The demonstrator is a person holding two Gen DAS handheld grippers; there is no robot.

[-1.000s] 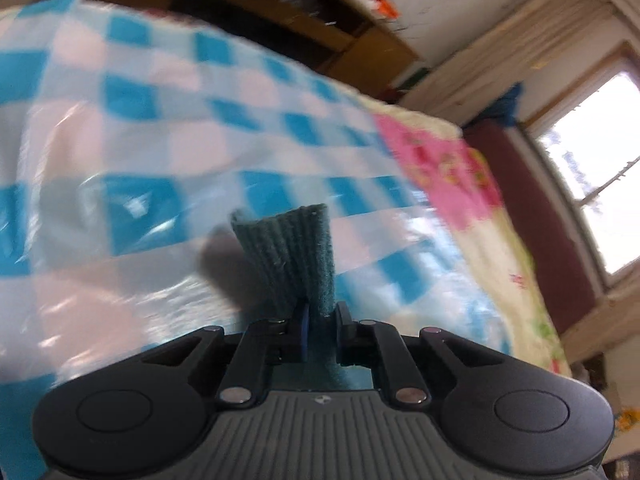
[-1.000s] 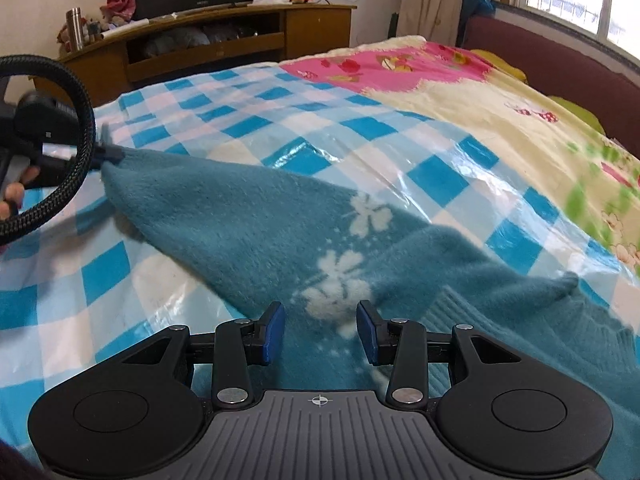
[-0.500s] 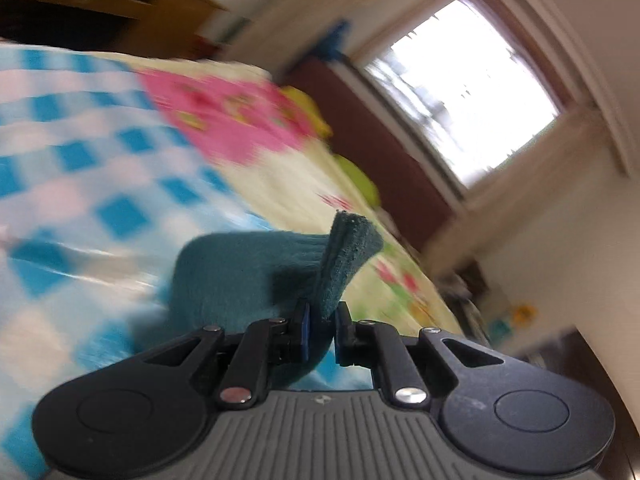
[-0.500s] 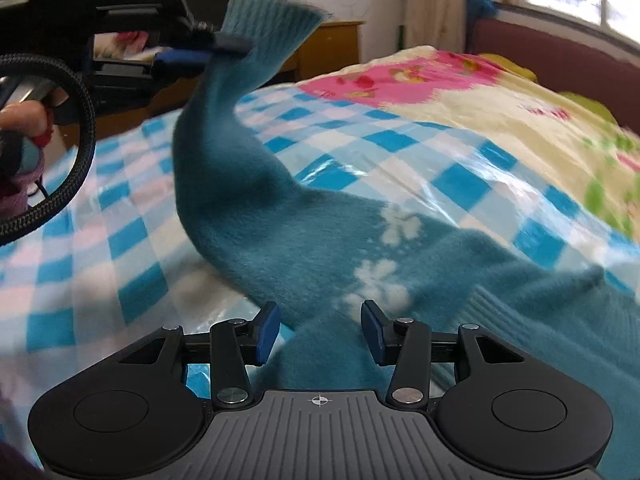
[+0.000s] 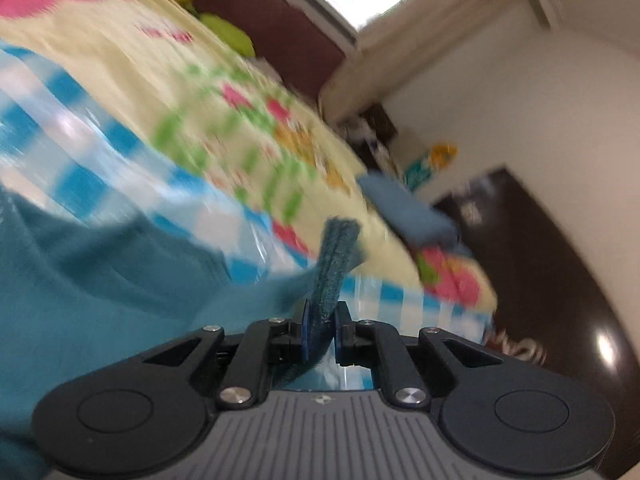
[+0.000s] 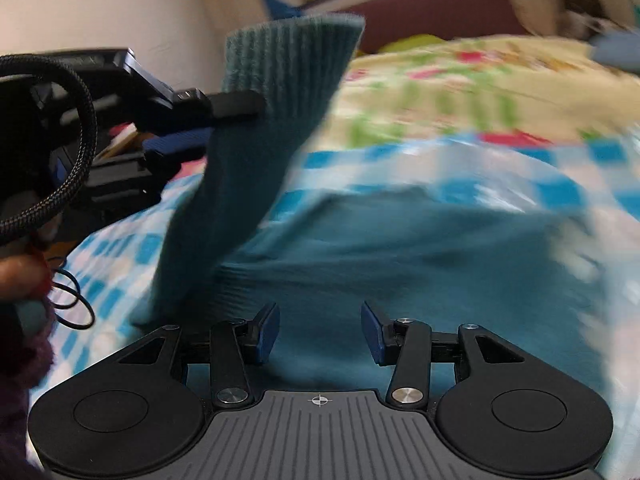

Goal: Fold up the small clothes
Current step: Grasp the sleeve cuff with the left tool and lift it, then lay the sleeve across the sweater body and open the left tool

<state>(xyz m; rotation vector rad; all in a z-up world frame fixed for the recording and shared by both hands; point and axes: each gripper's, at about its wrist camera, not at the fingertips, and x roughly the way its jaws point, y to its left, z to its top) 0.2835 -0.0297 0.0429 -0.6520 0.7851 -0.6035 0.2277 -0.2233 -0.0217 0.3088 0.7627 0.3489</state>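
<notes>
A teal knitted sweater (image 6: pixel 420 256) lies spread on the checked sheet (image 6: pixel 116 252) over the bed. My left gripper (image 5: pixel 324 332) is shut on its ribbed sleeve cuff (image 5: pixel 338 252), which sticks up past the pads. In the right wrist view the left gripper (image 6: pixel 240 106) holds that cuff (image 6: pixel 288 68) high, and the sleeve hangs down to the sweater body. My right gripper (image 6: pixel 320 332) is open low over the body of the sweater, with nothing pinched between its blue pads (image 6: pixel 268 334).
A floral yellow bedspread (image 5: pixel 248 120) covers the far part of the bed. A folded blue garment (image 5: pixel 408 208) lies near its far edge. A dark red headboard (image 6: pixel 432 12) stands under the window. A person's hand (image 6: pixel 16 276) and a braided cable (image 6: pixel 80 140) are at the left.
The left gripper has lifted the sleeve cuff off the sheet and swung it across above the sweater. The right gripper's jaws stand a little wider and its view has swung towards the bed's far end.
</notes>
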